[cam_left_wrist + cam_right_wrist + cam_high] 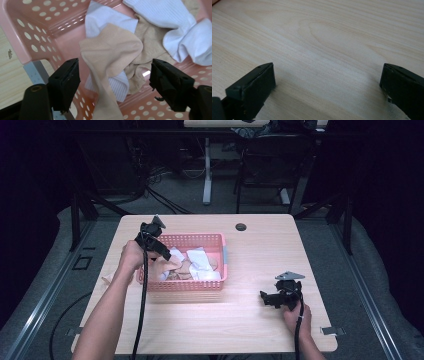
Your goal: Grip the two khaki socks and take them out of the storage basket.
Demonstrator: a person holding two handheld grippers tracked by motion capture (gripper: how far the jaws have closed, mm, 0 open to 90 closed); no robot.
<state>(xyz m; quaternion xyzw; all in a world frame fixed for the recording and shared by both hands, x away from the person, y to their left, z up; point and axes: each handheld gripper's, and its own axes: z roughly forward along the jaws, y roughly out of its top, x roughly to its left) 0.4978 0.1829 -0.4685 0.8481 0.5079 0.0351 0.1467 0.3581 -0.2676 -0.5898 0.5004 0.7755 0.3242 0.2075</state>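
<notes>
A pink perforated basket point(210, 239) stands on the wooden table and holds several white and beige socks. My left gripper point(162, 251) reaches into its left end, jaws open. In the left gripper view a beige sock point(110, 53) lies between the two fingers point(65, 80), over a white sock point(110, 18); another white sock point(185, 37) and a tan sock point(150, 40) lie beyond. The basket wall point(37, 30) shows at the left. My right gripper point(272, 298) rests low over bare table at the right front, open, with nothing between its fingers point(254, 87).
The table point(260, 255) has a dark round hole point(241, 226) near its far edge. A pale scrap point(106, 279) lies at the table's left edge. A desk leg and a chair stand on the floor beyond the table.
</notes>
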